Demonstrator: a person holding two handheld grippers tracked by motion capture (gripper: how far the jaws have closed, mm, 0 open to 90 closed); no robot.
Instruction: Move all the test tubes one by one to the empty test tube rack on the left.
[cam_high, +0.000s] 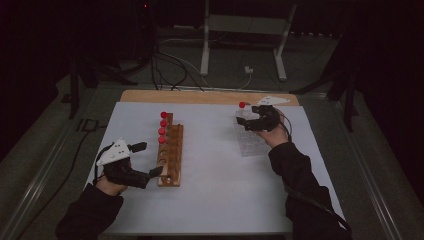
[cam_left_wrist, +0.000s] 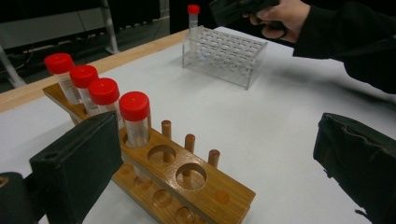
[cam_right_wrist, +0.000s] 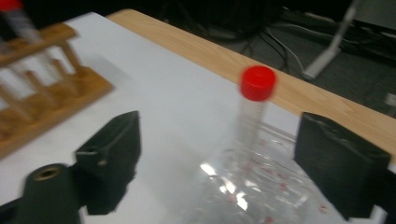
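A wooden rack (cam_high: 170, 159) (cam_left_wrist: 205, 192) lies left of centre on the white table, with several red-capped tubes (cam_high: 162, 131) (cam_left_wrist: 134, 116) standing at its far end. My left gripper (cam_high: 146, 159) (cam_left_wrist: 219, 168) is open beside the rack's near end, its jaws spanning the empty holes. At the right stands a clear plastic rack (cam_high: 251, 141) (cam_left_wrist: 225, 53) (cam_right_wrist: 261, 186) with one red-capped tube (cam_high: 242, 106) (cam_left_wrist: 193, 16) (cam_right_wrist: 254, 100) upright in its far corner. My right gripper (cam_high: 248, 123) (cam_right_wrist: 229, 158) is open, its jaws either side of that tube with gaps to both pads.
A bare wooden strip (cam_high: 200, 97) edges the far side of the white tabletop (cam_high: 215, 190). Beyond it are cables and a white stand's legs (cam_high: 205, 60) on the dark floor. Both sleeved forearms come in from the near edge.
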